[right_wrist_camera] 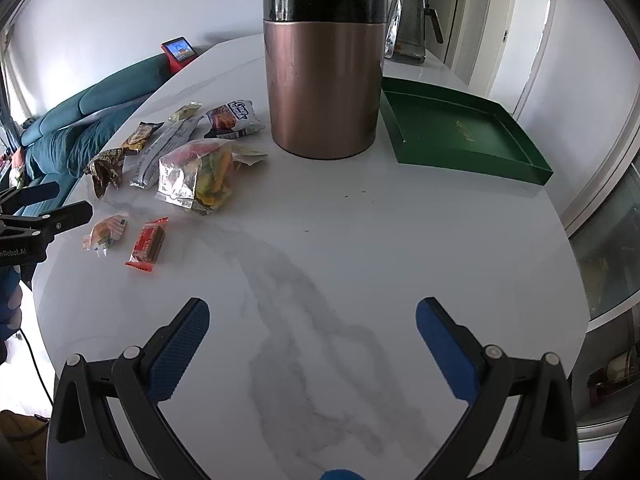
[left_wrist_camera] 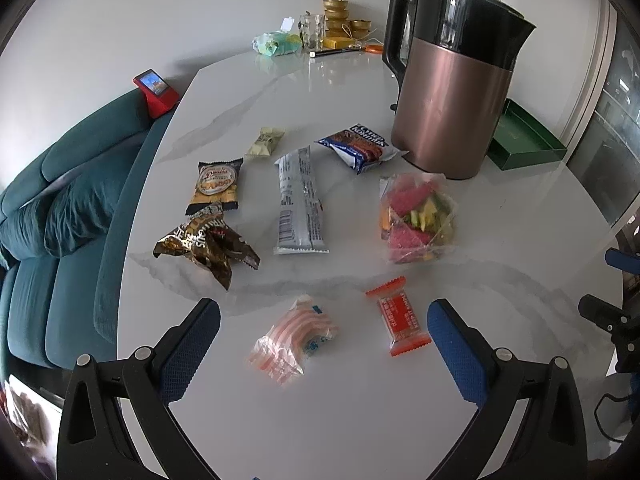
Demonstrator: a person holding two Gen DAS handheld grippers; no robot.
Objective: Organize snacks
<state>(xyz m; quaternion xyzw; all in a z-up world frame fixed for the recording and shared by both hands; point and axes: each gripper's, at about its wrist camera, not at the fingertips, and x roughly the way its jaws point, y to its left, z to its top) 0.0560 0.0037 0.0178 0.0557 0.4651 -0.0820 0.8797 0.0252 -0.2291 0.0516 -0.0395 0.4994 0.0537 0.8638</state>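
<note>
The snacks lie loose on the table [left_wrist_camera: 360, 420], left of the kettle [left_wrist_camera: 452, 92] and well apart from the empty green tray [right_wrist_camera: 460, 128] on its far side; all look light, thin-wrapped and crinkly, likely to slide on the glossy top, so a pinch across the sealed end or the narrow middle seems safest. The left tongs [left_wrist_camera: 324, 328] hang released and empty, with the striped pack [left_wrist_camera: 294, 338] between their fingers and the red bar [left_wrist_camera: 398, 322] just inside the right one. The right tongs [right_wrist_camera: 312, 332] are also spread and empty over bare table, snacks well off to their left.
</note>
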